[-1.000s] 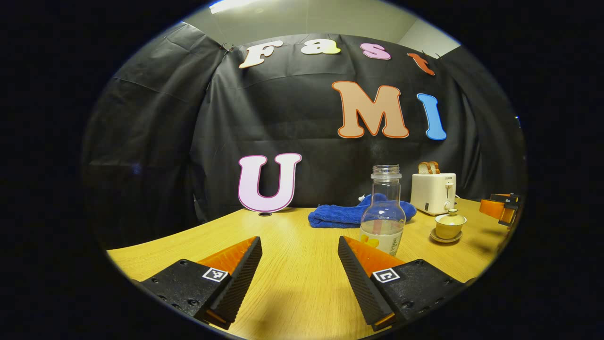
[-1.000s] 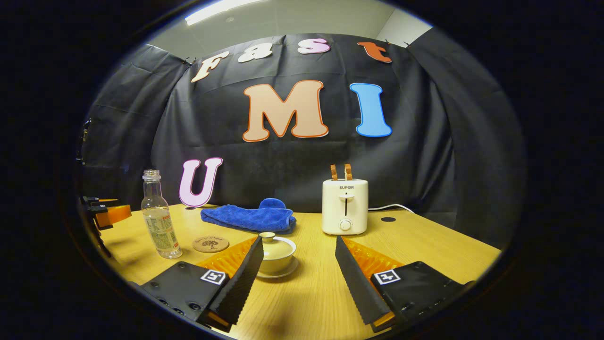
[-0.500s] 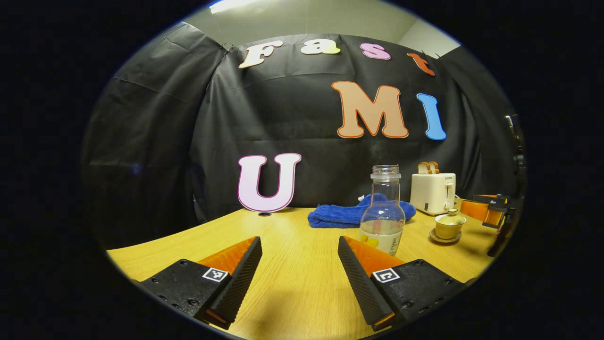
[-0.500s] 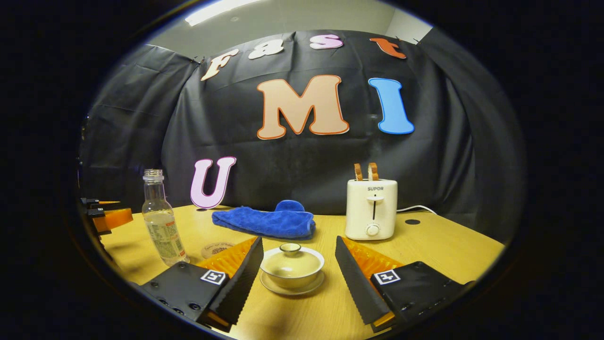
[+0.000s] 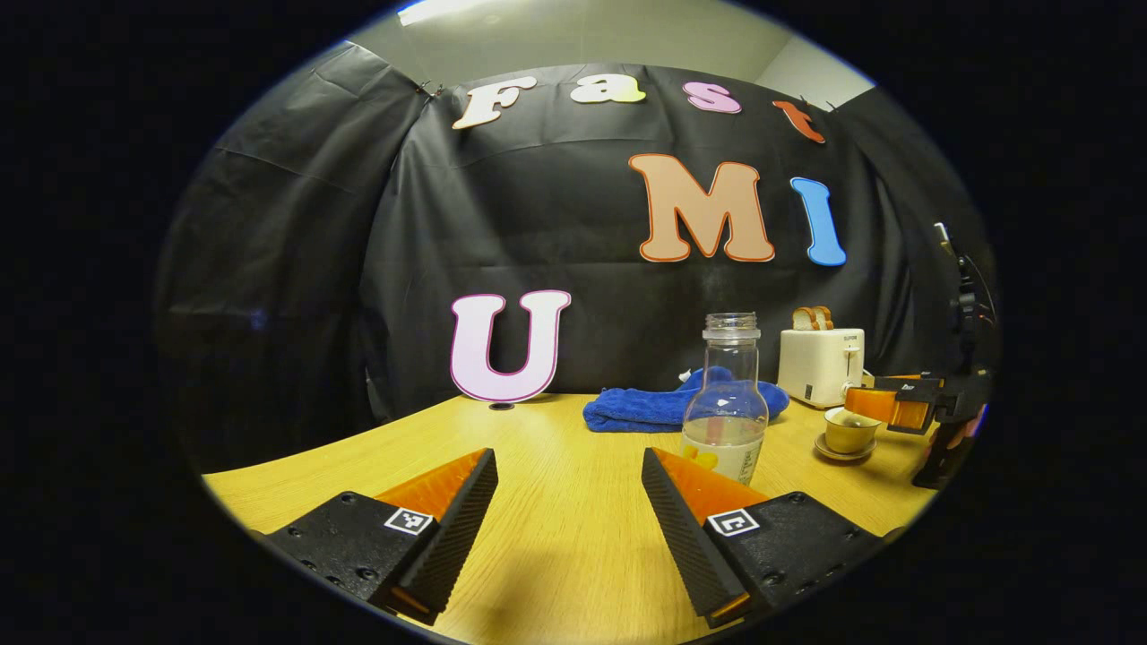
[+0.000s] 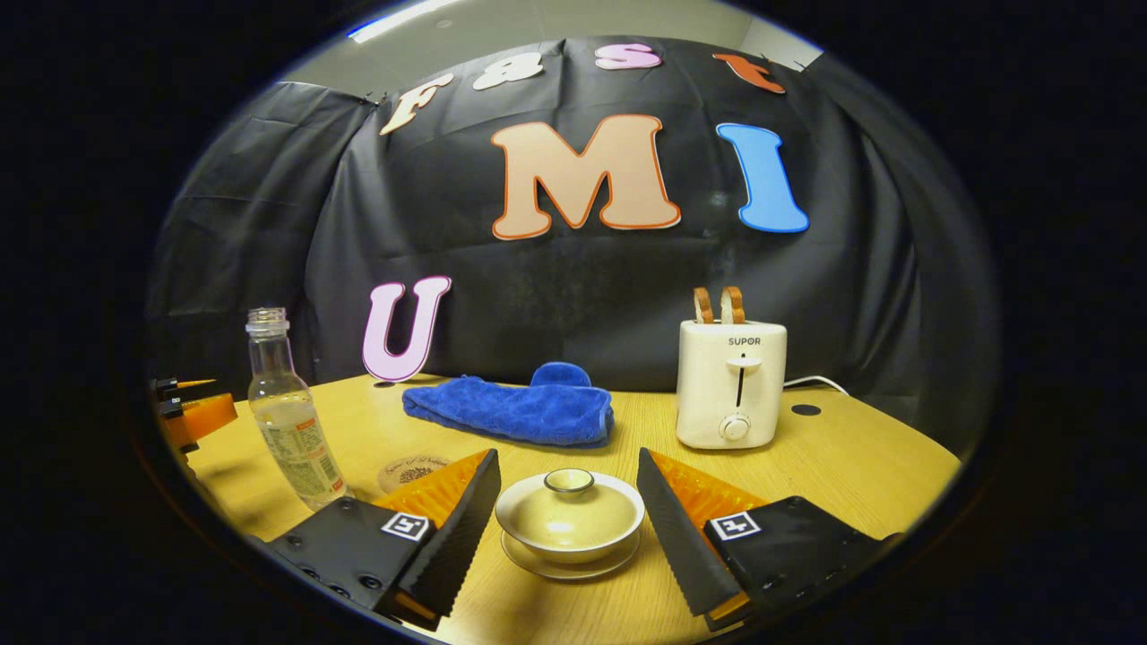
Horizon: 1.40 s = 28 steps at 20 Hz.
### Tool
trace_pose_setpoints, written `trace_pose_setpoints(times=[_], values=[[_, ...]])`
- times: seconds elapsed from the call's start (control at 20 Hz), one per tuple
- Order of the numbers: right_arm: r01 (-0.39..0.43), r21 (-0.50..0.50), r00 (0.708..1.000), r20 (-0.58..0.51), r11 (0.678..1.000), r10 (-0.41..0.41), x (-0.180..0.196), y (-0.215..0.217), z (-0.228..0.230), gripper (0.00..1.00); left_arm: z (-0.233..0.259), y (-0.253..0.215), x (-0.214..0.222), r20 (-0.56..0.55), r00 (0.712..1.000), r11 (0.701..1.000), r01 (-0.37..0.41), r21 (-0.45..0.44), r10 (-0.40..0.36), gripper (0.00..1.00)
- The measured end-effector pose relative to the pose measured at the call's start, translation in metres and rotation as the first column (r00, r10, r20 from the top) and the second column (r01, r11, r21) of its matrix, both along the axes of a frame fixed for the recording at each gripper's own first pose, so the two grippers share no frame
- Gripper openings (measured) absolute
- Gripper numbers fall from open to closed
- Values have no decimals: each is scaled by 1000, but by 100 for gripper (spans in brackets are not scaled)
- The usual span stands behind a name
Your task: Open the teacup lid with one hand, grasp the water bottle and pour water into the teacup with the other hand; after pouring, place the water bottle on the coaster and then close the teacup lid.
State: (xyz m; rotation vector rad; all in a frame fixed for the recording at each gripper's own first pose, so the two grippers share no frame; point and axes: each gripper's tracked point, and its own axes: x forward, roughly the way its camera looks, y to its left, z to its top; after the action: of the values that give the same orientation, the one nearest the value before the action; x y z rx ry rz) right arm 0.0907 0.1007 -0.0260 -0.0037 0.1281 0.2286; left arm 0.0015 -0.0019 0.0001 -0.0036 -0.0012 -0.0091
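Between the two spread fingers of the right tool [image 6: 568, 506] sits the lidded teacup [image 6: 570, 518], a cream bowl on a matching saucer, resting on the wooden bench [image 6: 860, 466]. Its lid [image 6: 569, 503] is on, with a small round knob at the top, slightly ahead of and above the fingertips. The right tool is wide open and grips nothing; neither finger touches the cup, and a clear gap shows on each side. Judging from this, lifting the lid calls for the tool to rise to knob height and close on the knob, which stands upright, straight ahead on the tool's centre line. The right tool is plainly the nearer one to the cup.

To the cup's left stands the water bottle [image 6: 287, 421], upright, uncapped, partly filled. A round coaster [image 6: 408, 468] lies flat just beside its base, partly behind the right tool's left finger.

Seen from the left gripper view, the left tool [image 5: 570, 488] is also wide open and empty, held low over the bench, with the bottle just ahead and a little right of its right finger.

Farther back lie a folded blue towel [image 6: 515, 412] and a white toaster [image 6: 730, 385] holding two slices of bread.
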Motion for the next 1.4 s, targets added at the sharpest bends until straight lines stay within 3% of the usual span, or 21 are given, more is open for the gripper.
trace_pose_setpoints(times=[0.15,0.3,0.45,0.5,0.55,0.7,0.8,1.1,1.4], values=[[15,-12,1000,-26,1000,-15,6,0,-4,74,0,-1,0,0,1000,1000,0,0,0,95],[13,-16,998,-53,1000,-13,13,1,-9,77,0,0,0,0,1000,1000,0,0,0,94],[8,-14,999,-48,1000,-9,13,3,-7,43,0,0,-1,0,1000,1000,-1,0,1,95],[-2,-15,999,-51,1000,2,8,4,-5,47,-1,-1,-1,0,1000,1000,-1,0,1,95],[-6,-16,999,-45,1000,5,20,7,-13,36,0,-1,-1,0,1000,1000,-1,-1,1,95],[-11,-15,999,-49,1000,10,12,4,-8,36,-1,-1,-1,0,1000,1000,-1,-1,1,95],[-10,-20,999,-40,1000,9,12,4,-7,30,-1,0,-1,1,1000,1000,-1,-1,1,95],[-17,4,999,46,1000,17,4,3,8,30,0,-1,0,1,1000,1000,-1,-1,1,95],[27,23,994,106,999,-29,-5,-9,16,30,-1,-1,-1,0,1000,1000,0,0,0,94]])
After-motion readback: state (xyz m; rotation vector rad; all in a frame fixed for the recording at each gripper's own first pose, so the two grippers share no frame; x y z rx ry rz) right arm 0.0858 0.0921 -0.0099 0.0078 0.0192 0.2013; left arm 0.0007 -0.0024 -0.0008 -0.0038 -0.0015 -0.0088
